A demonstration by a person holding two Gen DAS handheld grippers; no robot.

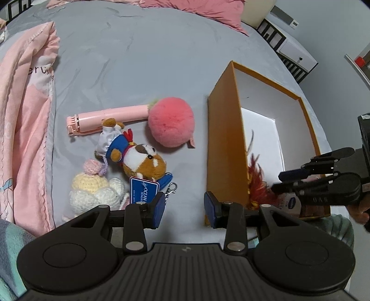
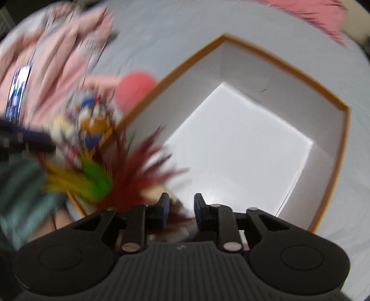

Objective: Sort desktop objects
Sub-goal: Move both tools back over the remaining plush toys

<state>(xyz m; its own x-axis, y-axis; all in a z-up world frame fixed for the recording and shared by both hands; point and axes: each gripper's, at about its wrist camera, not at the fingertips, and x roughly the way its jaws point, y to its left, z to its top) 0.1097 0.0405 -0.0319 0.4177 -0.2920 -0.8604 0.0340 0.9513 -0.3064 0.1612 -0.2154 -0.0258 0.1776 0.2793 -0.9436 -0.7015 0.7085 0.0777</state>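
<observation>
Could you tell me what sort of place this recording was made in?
Most likely a bedroom: the toys lie on a bed's grey sheet, with a pink quilt bunched beside them and a pink pillow at the far end.

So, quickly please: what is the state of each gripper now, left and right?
Left gripper: jaws open, holding nothing, above the grey bedsheet.
Right gripper: jaws open over the orange box, beside the feather toy, not clamping it.
</observation>
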